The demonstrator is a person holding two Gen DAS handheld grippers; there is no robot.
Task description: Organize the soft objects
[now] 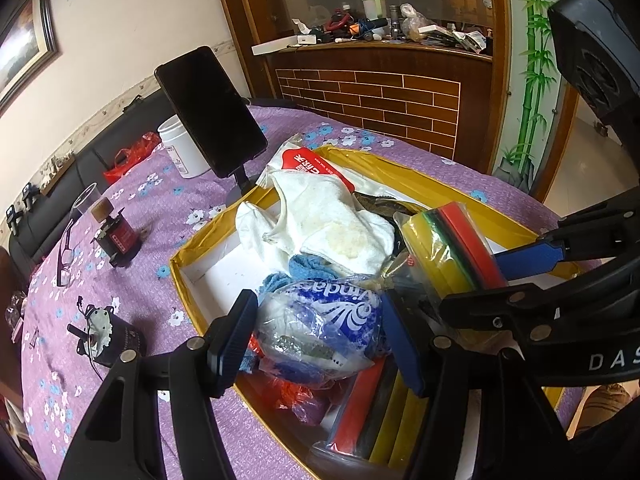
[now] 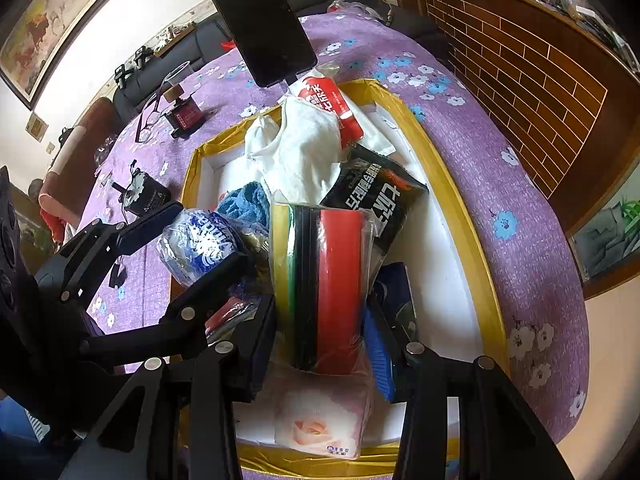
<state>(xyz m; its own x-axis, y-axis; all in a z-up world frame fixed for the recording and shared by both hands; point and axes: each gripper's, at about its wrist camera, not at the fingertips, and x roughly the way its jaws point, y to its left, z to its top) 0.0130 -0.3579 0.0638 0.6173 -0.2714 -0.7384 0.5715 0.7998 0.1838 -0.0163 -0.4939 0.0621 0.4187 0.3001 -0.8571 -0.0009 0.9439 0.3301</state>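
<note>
Left gripper (image 1: 316,336): clamped on the blue-and-white tissue pack (image 1: 320,328), one pad on each side, plastic wrap dented between them.
Right gripper (image 2: 324,320): clamped on the bagged bundle of coloured sheets (image 2: 324,280), yellow, green, black and red bands upright between the pads.
Tissue pack, position: over the near-left part of the gold-rimmed box (image 1: 188,252), above red plastic wrapping (image 1: 288,396); whether resting or lifted, cannot tell.
Bundle, position: inside the box, just beside the tissue pack, leaning against a black snack bag (image 2: 376,200).
Other box contents: white cloth (image 1: 320,224), blue towel (image 2: 244,200), red-and-white packet (image 2: 332,104) at the far end, rose-printed tissue pack (image 2: 320,420) at the near end.
Table (image 1: 132,200): purple flowered cover, carrying a phone on a stand (image 1: 212,112), white jar (image 1: 180,148), glasses (image 1: 66,252), two small motors; all outside the box.
Step in hand, judged: settling both soft items into place within the box.
Handling advice: grip kept light, since both wrappers crush and slip; bundle laid flat along a wall rather than left on edge; tissue pack set into the bare white floor at the left.
Risk, judged: the two grippers close together, fingers likely to clash; loose cloth liable to snag on a pad.
</note>
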